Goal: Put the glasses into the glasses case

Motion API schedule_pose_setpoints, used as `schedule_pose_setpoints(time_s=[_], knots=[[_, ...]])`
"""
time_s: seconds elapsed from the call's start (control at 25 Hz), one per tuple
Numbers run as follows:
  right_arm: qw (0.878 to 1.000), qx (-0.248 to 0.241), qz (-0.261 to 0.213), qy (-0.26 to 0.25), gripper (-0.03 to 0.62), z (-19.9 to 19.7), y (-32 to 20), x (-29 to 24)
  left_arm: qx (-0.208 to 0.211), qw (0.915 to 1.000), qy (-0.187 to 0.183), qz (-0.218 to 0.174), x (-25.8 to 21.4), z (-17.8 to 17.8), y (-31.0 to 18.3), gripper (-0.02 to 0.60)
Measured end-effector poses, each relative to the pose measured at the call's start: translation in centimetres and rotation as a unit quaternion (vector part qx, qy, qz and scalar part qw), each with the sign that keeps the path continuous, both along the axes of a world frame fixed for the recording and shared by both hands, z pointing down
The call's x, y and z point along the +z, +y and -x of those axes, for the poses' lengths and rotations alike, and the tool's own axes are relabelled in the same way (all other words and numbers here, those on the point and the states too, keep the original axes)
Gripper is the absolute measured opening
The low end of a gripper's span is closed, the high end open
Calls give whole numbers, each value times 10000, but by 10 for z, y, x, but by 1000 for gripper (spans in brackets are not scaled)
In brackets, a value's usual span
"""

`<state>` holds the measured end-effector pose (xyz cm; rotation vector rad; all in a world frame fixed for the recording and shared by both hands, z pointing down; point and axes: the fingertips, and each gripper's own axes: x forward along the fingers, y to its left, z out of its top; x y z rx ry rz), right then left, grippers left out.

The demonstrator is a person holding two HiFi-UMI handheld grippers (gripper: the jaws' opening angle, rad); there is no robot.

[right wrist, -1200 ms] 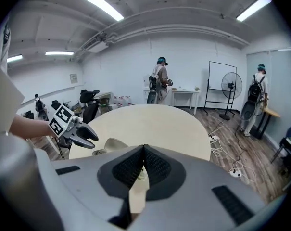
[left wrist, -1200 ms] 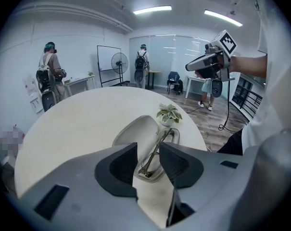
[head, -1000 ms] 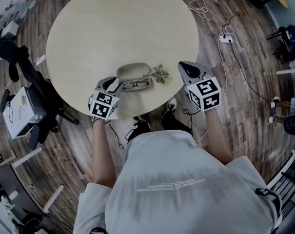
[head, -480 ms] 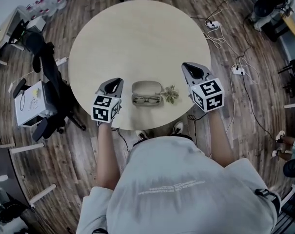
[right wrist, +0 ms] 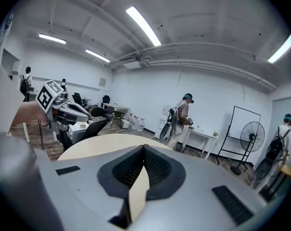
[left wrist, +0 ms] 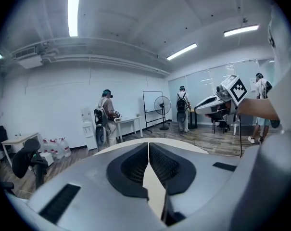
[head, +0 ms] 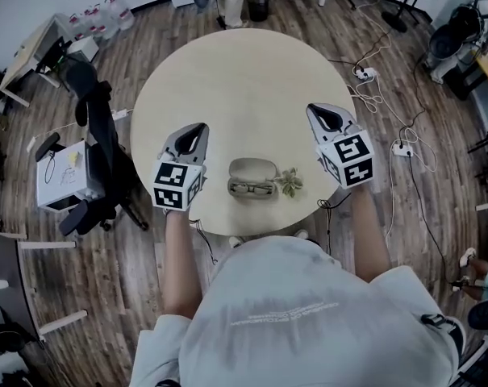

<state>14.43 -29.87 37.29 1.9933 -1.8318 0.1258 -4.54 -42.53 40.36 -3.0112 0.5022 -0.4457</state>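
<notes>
The glasses [head: 252, 189] are found at the near edge of the open glasses case [head: 252, 168] on the bench [head: 227, 79]. The left gripper [head: 197, 131] and right gripper [head: 323, 115] are held closed and empty, one on either side of the case. The frame is judged light and fragile; the bridge should be gripped, not the lenses.

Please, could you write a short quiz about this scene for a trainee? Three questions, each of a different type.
1. True or false: the left gripper holds the glasses.
2. What lies on the table beside the glasses case, on the person's right of it? A) a mug B) a small flower-like ornament C) a phone
3. Fill in: the jaws of the right gripper are ___ with nothing between them.
Key: 1 false; 2 B; 3 shut.
</notes>
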Motion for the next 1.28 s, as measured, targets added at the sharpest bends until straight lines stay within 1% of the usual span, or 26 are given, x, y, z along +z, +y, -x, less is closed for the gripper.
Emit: schedule_pose_setpoints(time_s=[0.44,0.8,0.96,1.28], knots=[[9975,-386,-498,334,6,16,-23,-54,-210,9980,423,-424,-62,5,-8,18],[9952,-491,-705,470,6,20,-29,-79,-196,9939,657,-859,-112,4,-4,18],[9948,-493,-717,529,5,19,-30,-81,-178,9931,688,-934,-118,2,-1,18],[9946,-505,-695,575,5,20,-31,-77,-135,9941,599,-893,-110,1,-1,18]])
